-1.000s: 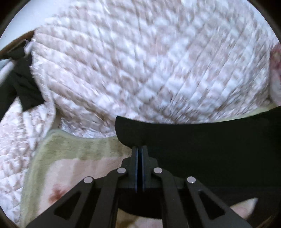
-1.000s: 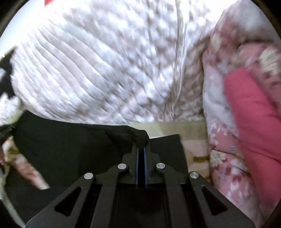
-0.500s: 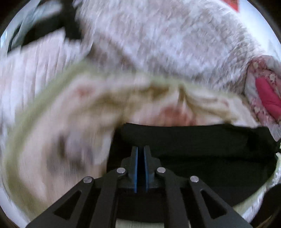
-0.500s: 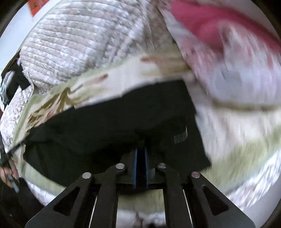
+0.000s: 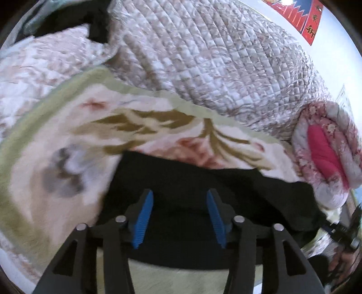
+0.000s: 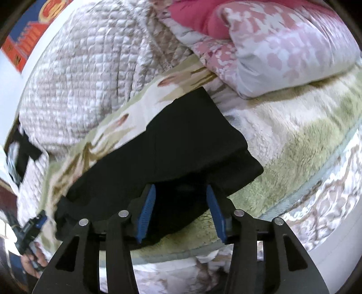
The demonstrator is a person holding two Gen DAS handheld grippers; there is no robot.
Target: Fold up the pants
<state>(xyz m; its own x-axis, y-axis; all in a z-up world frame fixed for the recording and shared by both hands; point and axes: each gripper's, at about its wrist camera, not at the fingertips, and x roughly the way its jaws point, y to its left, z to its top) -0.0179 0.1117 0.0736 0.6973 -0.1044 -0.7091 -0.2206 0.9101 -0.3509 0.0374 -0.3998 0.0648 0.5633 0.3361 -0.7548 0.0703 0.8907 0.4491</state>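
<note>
Black pants (image 5: 203, 181) lie folded on a cream and green floral blanket (image 5: 67, 126). In the left wrist view my left gripper (image 5: 179, 199) hangs over the near left part of the pants, its jaws opening, blue pads (image 5: 142, 219) apart and not pressing the cloth. In the right wrist view the same pants (image 6: 176, 140) stretch from upper right to lower left, with a doubled edge near my right gripper (image 6: 181, 194). Its jaws are opening too, and black cloth lies between and under the blue pads (image 6: 147, 210) without being pinched.
A quilted beige bedspread (image 5: 215, 56) rises behind the blanket (image 6: 305, 126). A pink floral duvet (image 5: 325, 153) lies rolled at the right, also seen as the duvet (image 6: 271, 40) above the pants. A dark garment (image 5: 74, 18) lies far left. The other hand (image 6: 34, 255) shows at lower left.
Both grippers were shut on the pants' edge while carrying it over the blanket; now both have let go and stand with pads apart. The pants lie flat on the blanket.
</note>
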